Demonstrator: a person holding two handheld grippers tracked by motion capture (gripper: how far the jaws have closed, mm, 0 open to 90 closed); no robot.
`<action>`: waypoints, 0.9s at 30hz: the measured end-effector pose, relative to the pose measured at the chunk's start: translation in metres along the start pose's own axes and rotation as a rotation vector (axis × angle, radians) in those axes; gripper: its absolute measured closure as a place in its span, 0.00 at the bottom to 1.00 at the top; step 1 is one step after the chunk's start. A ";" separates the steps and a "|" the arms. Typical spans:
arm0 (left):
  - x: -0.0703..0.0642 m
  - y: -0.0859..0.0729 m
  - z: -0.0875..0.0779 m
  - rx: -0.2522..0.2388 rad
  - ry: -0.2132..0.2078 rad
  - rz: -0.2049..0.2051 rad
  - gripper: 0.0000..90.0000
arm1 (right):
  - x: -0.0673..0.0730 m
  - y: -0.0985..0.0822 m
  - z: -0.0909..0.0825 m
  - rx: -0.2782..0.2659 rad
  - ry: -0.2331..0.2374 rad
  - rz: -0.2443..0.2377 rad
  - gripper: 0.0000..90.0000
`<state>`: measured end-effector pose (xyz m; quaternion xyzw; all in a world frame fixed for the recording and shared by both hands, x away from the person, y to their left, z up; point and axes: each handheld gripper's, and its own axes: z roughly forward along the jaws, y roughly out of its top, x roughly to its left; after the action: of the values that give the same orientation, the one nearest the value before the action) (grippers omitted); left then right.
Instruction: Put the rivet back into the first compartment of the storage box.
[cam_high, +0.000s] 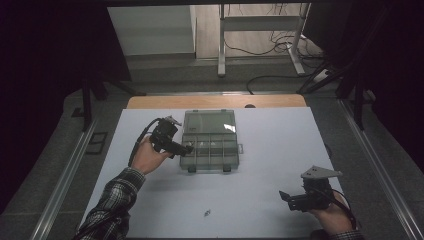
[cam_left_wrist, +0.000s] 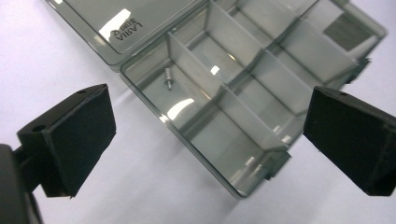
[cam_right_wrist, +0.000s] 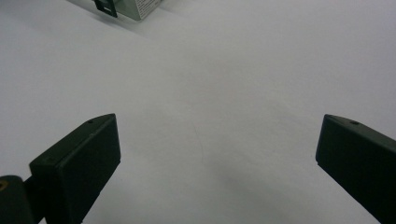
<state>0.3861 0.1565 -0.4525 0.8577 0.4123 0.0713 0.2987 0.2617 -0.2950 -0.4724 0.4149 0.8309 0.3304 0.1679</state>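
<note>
Left gripper (cam_high: 186, 148) is up at the near-left corner of the box (cam_high: 212, 150), and its fingers (cam_left_wrist: 77, 135) stand wide apart with nothing between them. No earlier look to compare, so just the plain fact: they're open, hovering above the box's left edge.

And there's the screw (cam_left_wrist: 167, 78)! It lies in the corner compartment of the box, the one next to the hinge, on the clear floor beside a divider (cam_left_wrist: 196, 70). Small, silvery, head toward the lid side. It touches neither finger.

The box is a smoky clear organiser, lid (cam_high: 209, 121) flung open and lying flat on the far side. It sits mid-surface (cam_high: 260, 200), a little left of centre, with rows of compartments split by dividers. Two latches (cam_high: 227, 169) poke out on the near edge.

Down on the near side of the white surface, another small dark bit (cam_high: 207, 213) lies by itself, well apart from the box. Too small to say what it is.

Right gripper (cam_high: 290, 199) is parked at the near-right corner, held low, well apart from the box. Its fingers (cam_right_wrist: 77, 163) are spread wide too, empty, looking across bare white surface, with a corner of the box just peeking in at the top of the right gripper view.

A sleeve (cam_high: 112, 200) in plaid comes in at the bottom left.
</note>
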 end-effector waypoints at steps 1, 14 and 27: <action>0.000 -0.001 -0.001 -0.005 -0.008 -0.002 0.03 | 0.000 0.000 0.000 0.000 0.000 0.000 0.00; -0.008 -0.017 -0.013 -0.022 0.001 0.050 0.00 | 0.000 0.000 0.000 0.001 -0.001 -0.004 0.00; -0.026 -0.031 -0.023 -0.004 -0.031 0.051 0.00 | 0.001 0.000 0.000 0.001 0.000 -0.007 0.00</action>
<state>0.3404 0.1626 -0.4490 0.8685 0.3852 0.0662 0.3047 0.2615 -0.2940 -0.4727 0.4123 0.8325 0.3293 0.1689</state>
